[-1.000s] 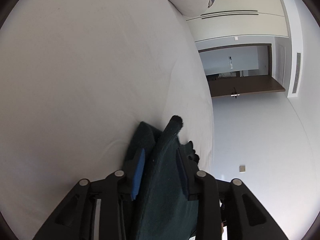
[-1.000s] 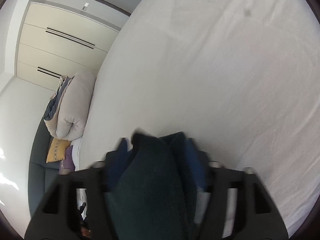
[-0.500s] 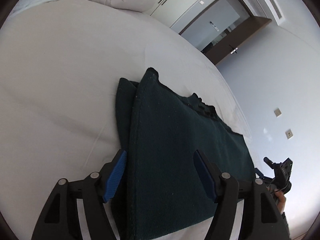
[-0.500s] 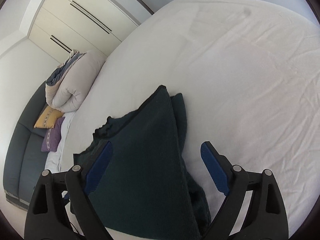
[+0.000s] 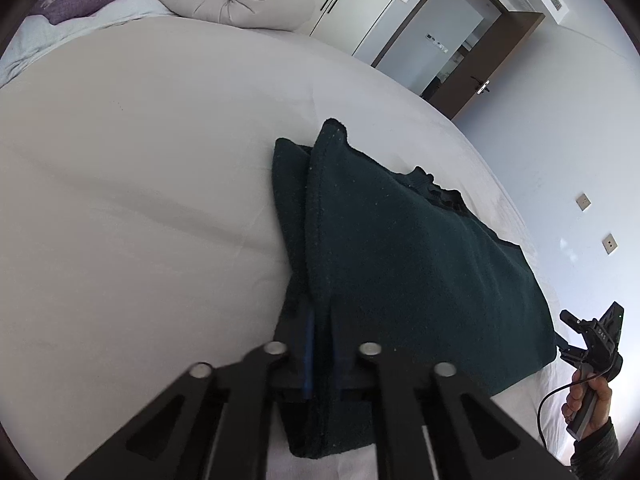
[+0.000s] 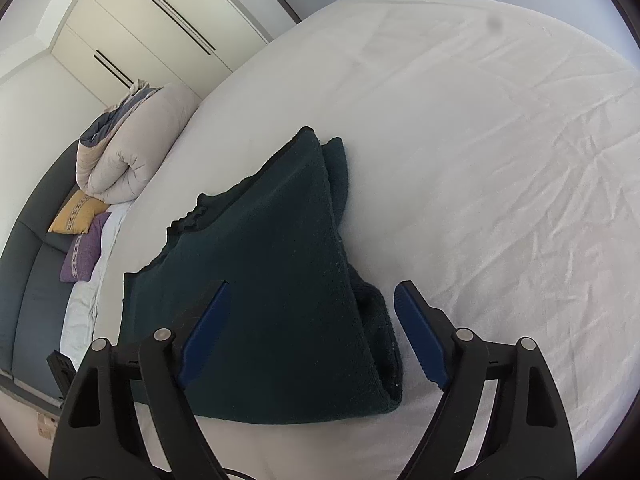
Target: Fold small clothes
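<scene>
White sheets cover the bed [image 6: 480, 160] where the folded dark-green garment [image 6: 272, 280] lies, soft, thick and limp, best taken by its near edge: left gripper [image 5: 320, 344] pinches that edge, right gripper [image 6: 308, 332] wide apart.

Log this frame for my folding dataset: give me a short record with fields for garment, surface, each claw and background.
garment: dark green garment, folded in layers, lying on the bed
surface: white bedsheet, wrinkled
left claw: left claw shut on the garment's near edge
right claw: right claw open, blue pads either side of the garment, not gripping
background: rolled beige duvet; yellow cushion; purple cushion; open brown door
</scene>
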### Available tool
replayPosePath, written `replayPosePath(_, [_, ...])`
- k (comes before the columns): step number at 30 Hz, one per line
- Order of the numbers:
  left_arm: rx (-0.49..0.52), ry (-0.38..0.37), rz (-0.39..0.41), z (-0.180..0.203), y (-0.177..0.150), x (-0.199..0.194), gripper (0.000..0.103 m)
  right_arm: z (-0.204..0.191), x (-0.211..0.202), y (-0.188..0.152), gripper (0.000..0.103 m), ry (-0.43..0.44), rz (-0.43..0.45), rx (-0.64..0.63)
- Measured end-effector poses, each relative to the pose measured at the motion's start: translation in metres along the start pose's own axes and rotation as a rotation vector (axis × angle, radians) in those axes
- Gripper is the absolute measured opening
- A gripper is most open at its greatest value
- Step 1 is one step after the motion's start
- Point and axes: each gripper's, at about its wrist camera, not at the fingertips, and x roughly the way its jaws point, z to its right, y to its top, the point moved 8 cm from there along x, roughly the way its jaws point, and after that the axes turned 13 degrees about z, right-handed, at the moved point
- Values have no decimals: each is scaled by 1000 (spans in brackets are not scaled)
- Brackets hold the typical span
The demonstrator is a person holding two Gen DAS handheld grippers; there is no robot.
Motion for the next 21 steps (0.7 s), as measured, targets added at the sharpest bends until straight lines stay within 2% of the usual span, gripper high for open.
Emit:
replayPosePath(6, [48,26,13,5,-11,-10,5,-2,-4,-2,80,-60,4,-94])
replayPosePath(10, [-11,14,-9,-7,-18,-9,6,7,-13,0,80,-95,19,-110])
replayPosePath(13, [-59,-11,-19,-14,-21,-6,6,14,-11,-8,80,-108,-26,-116])
replayPosePath(20, [-35,-9,1,-11,-22,-11,6,16,-13,-17,80,-121,-27,-137])
replayPosePath(21, [-38,-9,2,-11,-22,-12,6,15,-13,-17,74,-122,-29,-147])
